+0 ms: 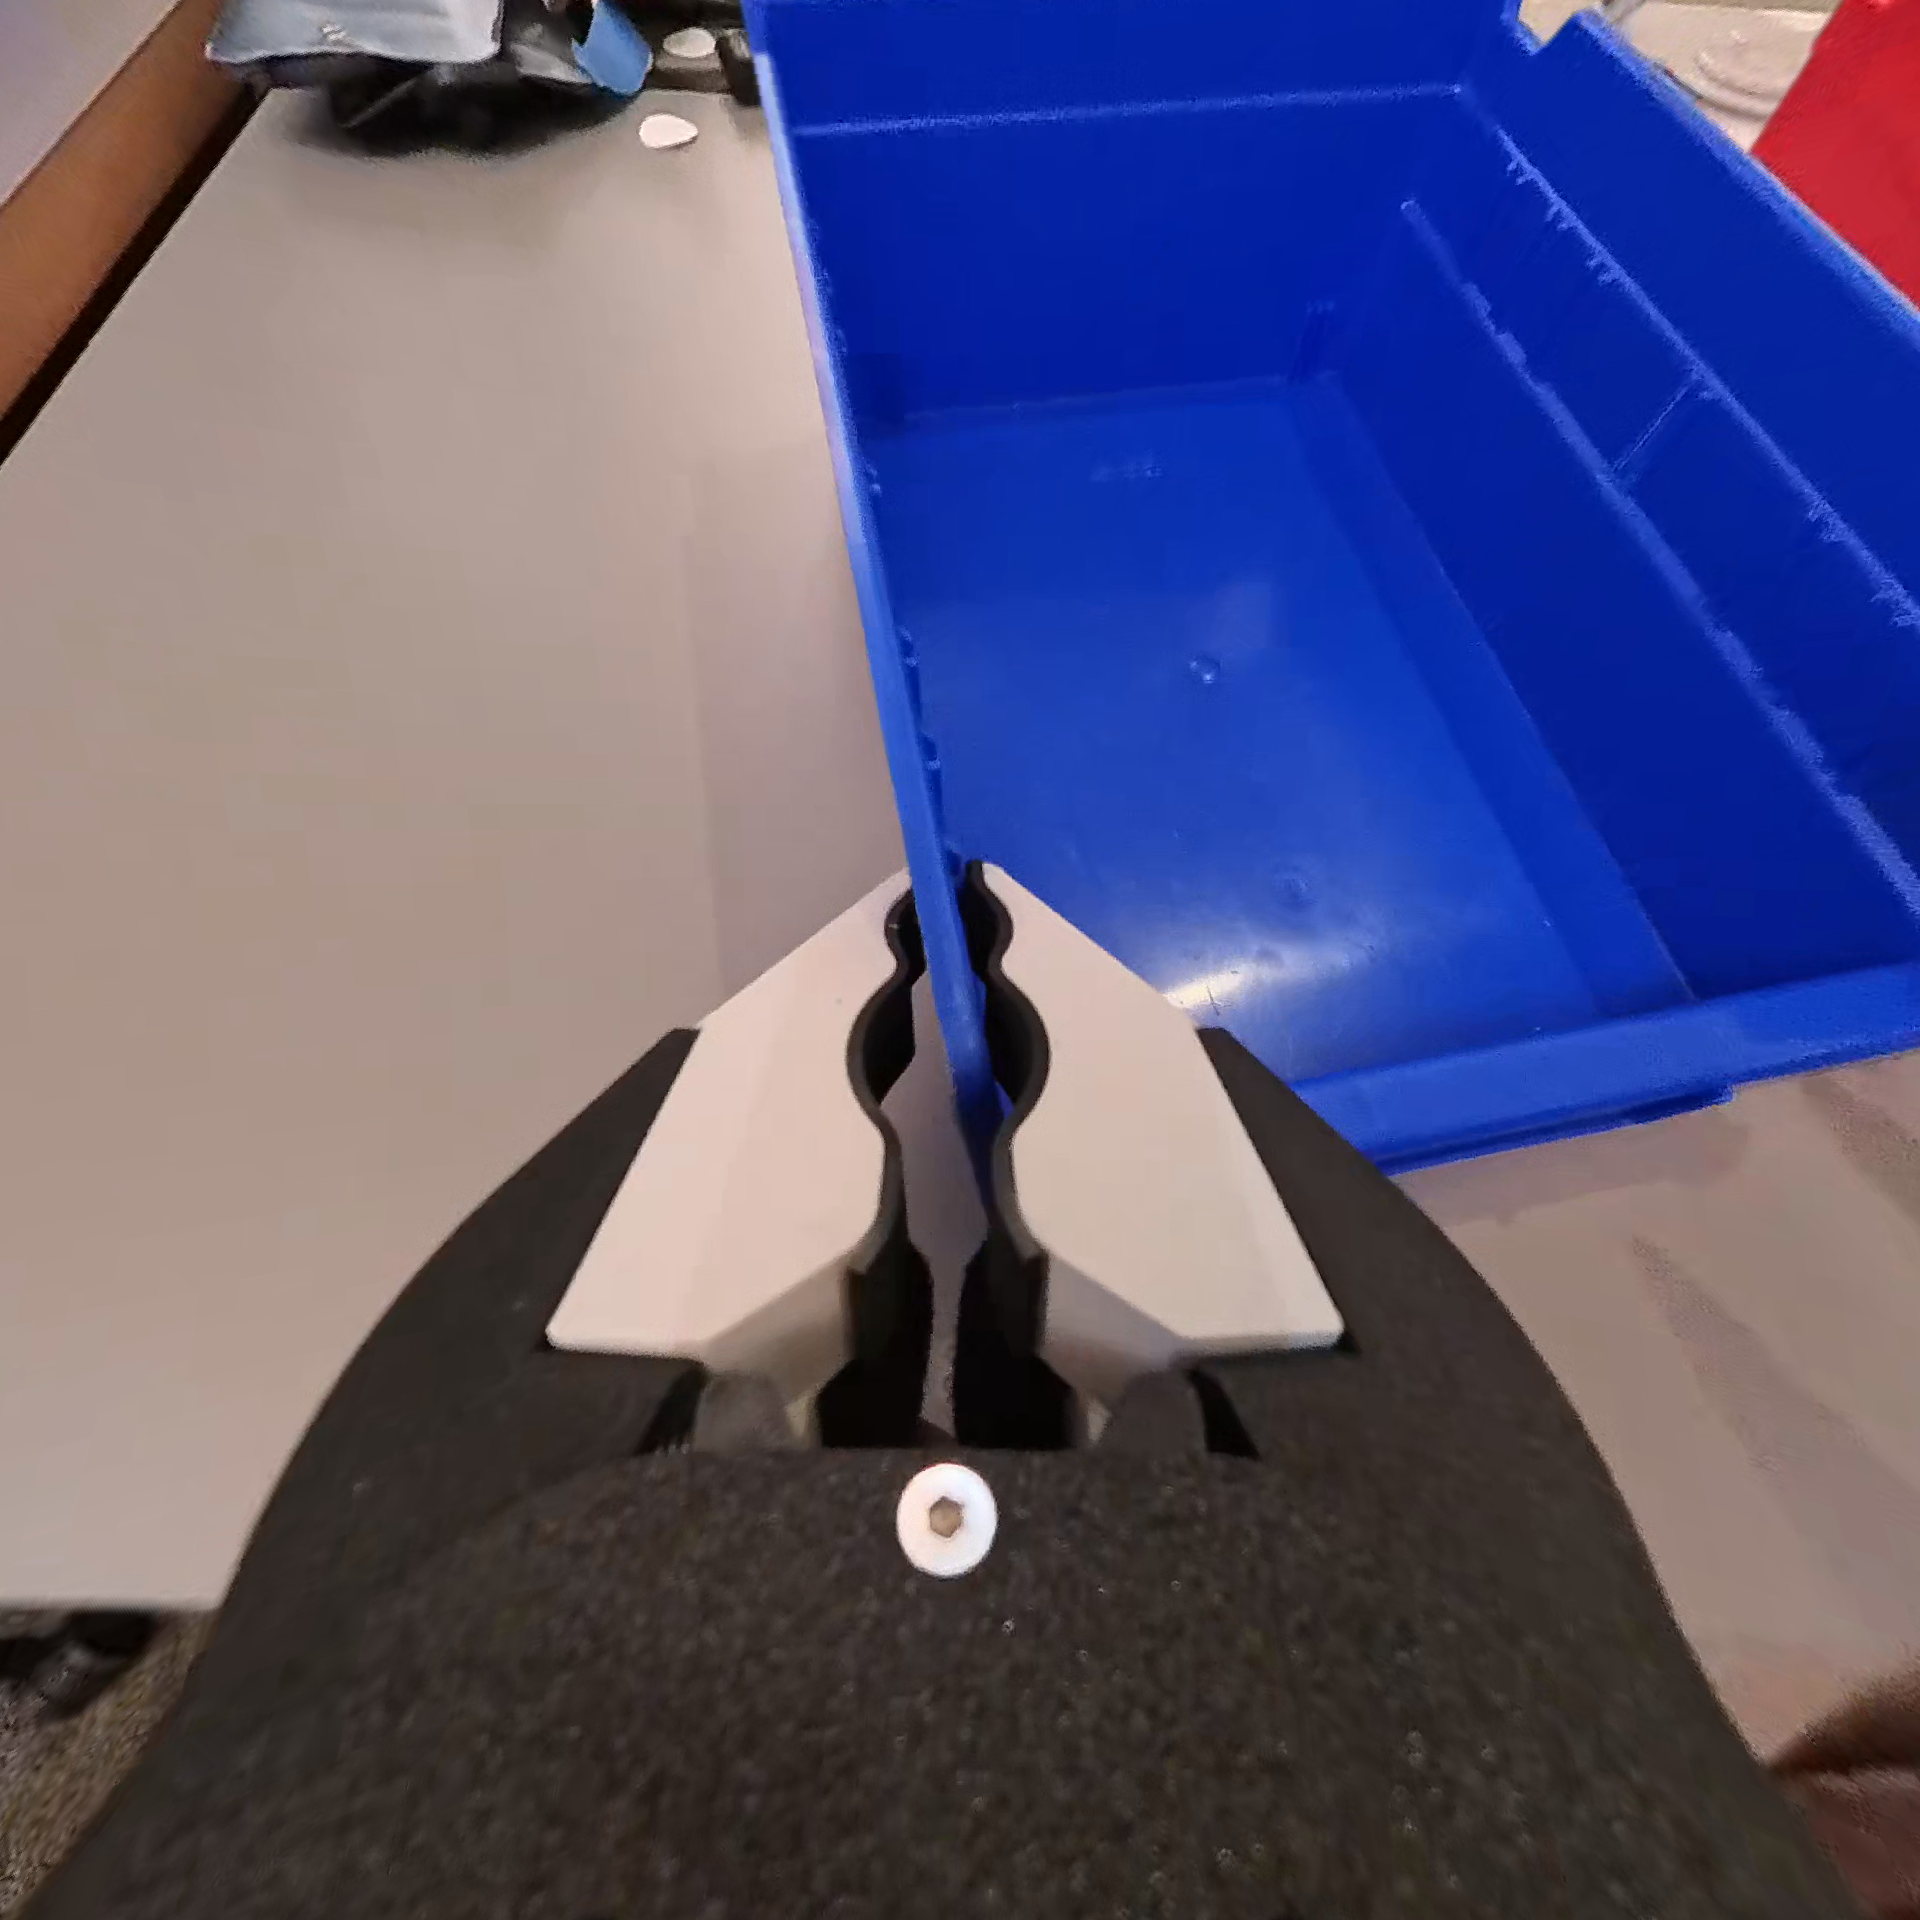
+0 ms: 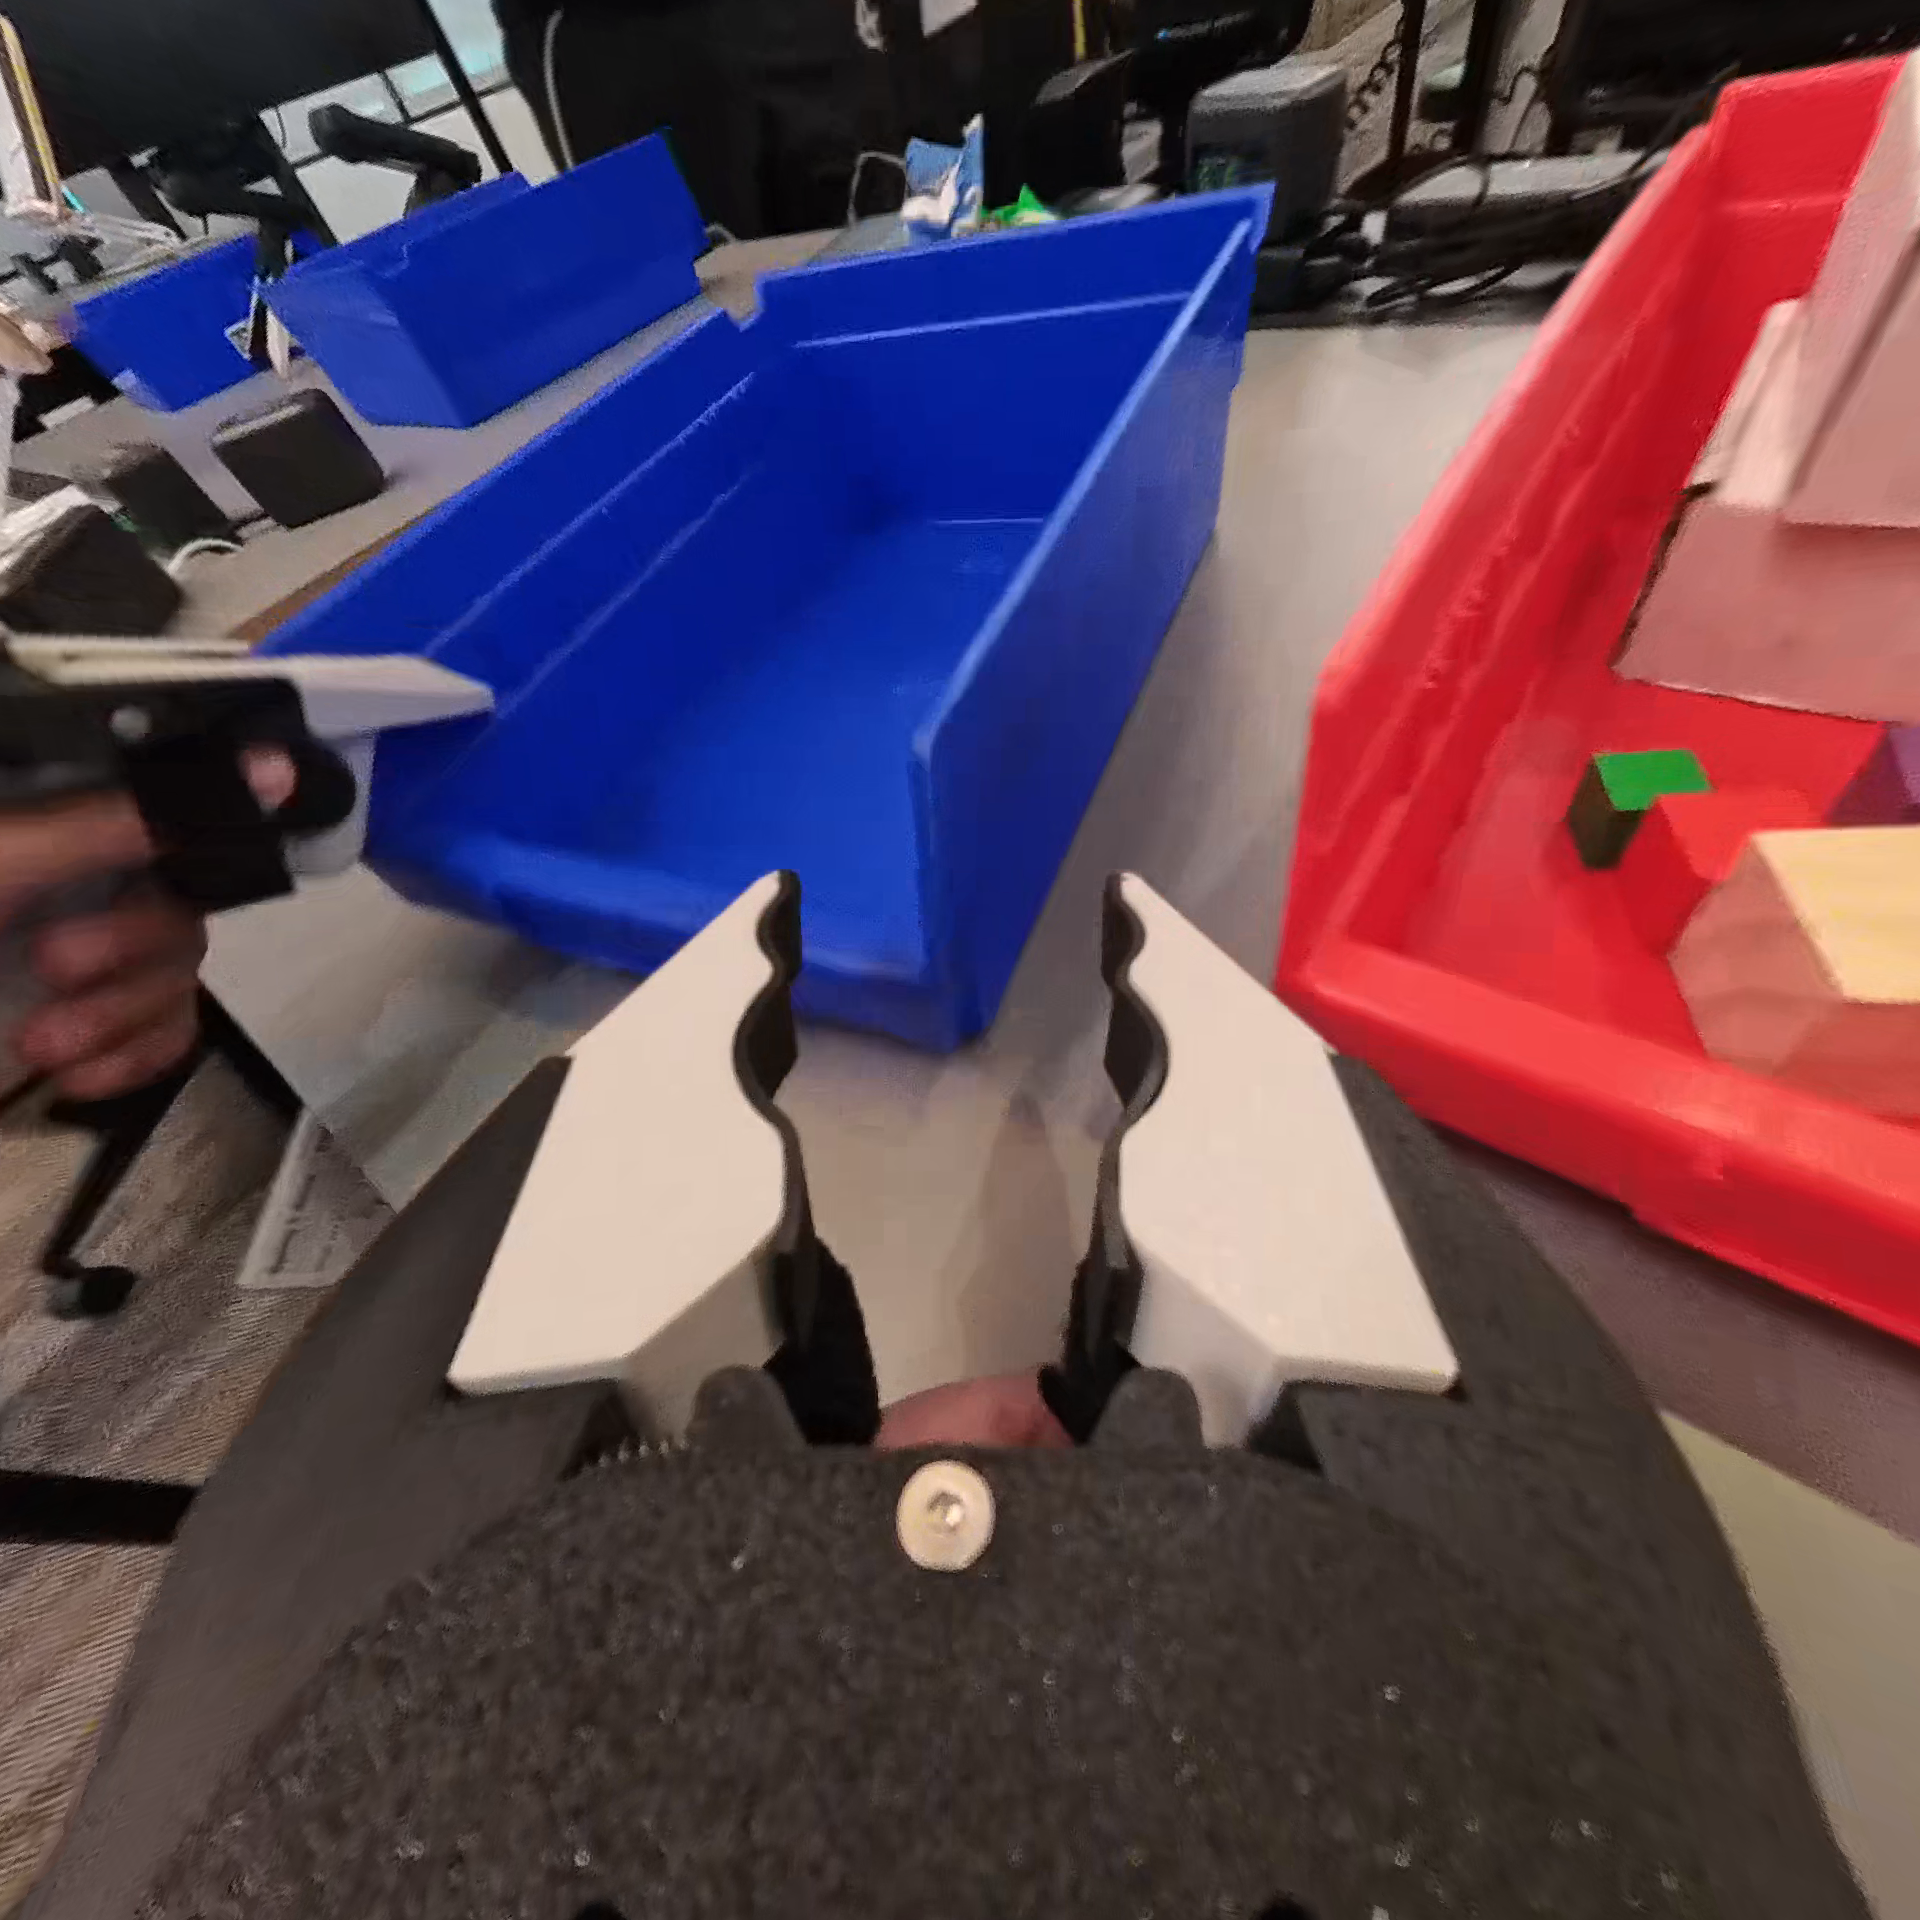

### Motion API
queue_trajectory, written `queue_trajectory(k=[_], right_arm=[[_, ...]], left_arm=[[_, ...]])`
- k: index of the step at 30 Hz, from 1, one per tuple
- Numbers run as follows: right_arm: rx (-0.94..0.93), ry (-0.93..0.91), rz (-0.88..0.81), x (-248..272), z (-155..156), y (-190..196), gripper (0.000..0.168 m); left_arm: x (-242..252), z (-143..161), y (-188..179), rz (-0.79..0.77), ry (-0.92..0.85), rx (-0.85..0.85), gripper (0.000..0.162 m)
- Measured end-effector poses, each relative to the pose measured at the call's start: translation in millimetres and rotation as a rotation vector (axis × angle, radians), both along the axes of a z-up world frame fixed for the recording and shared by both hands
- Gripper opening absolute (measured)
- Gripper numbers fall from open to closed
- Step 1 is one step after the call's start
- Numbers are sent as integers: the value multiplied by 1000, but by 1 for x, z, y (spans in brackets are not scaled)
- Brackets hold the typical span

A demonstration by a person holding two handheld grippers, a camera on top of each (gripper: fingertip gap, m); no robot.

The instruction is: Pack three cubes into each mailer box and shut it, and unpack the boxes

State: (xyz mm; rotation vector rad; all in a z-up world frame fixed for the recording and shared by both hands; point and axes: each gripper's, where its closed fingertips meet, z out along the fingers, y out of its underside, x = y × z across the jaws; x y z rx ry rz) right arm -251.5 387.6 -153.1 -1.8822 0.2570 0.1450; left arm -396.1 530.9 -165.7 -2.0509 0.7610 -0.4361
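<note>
An empty blue bin (image 1: 1039, 312) stands on the grey table (image 1: 416, 623). My left gripper (image 1: 945, 883) is shut on the bin's left wall near its front corner, with one pad on each side of the wall. The right wrist view shows the same bin (image 2: 1039, 644) with the left gripper (image 2: 416, 691) at its left wall. My right gripper (image 2: 951, 894) is open and empty, just short of the bin's front right corner. To the right a red bin (image 2: 1455, 623) holds white mailer boxes (image 2: 1787, 603), a green cube (image 2: 1642, 790) and a purple cube (image 2: 1891, 790).
Two more blue bins (image 2: 488, 291) stand at the back left, with black blocks (image 2: 296, 457) before them. Dark clutter (image 1: 416, 62) lies at the table's far end. The red bin's corner (image 1: 1849, 104) shows beyond the blue bin. The table's near edge runs under both grippers. About 20 centimetres separates my left fingertips from my right.
</note>
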Motion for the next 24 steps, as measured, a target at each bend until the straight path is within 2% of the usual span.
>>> queue_trajectory(k=[2, 3, 4, 6, 9, 13, 16, 20, 22, 24], right_arm=[[-26, 22, 2, -8, -3, 13, 50], [-53, -4, -36, -5, -6, 17, 28], [-83, -51, -75, 0, -8, 18, 16], [-117, -138, -135, 3, -7, 15, 7], [-75, -176, -170, 2, 9, 9, 4], [93, -243, -237, 26, 74, -8, 4], [181, -328, -329, 75, 134, -33, 4], [244, -460, -503, 166, 198, -88, 3], [236, -539, -632, 220, 219, -131, 4], [210, -529, -723, 275, 224, -179, 5]], left_arm=[[-9, 0, -15, 1, 3, -4, 3], [-12, 0, -22, -4, 11, -5, 3], [-15, 2, -28, -11, 17, 2, 3], [-20, 7, -39, 16, 29, 30, 3], [-26, 32, -50, 79, 25, 137, 2], [-6, 86, -65, 98, -99, 280, 2], [47, 133, -77, 34, -218, 349, 2], [154, 186, -106, -95, -362, 426, 2], [218, 196, -136, -177, -401, 400, 3], [281, 203, -174, -250, -424, 405, 2]])
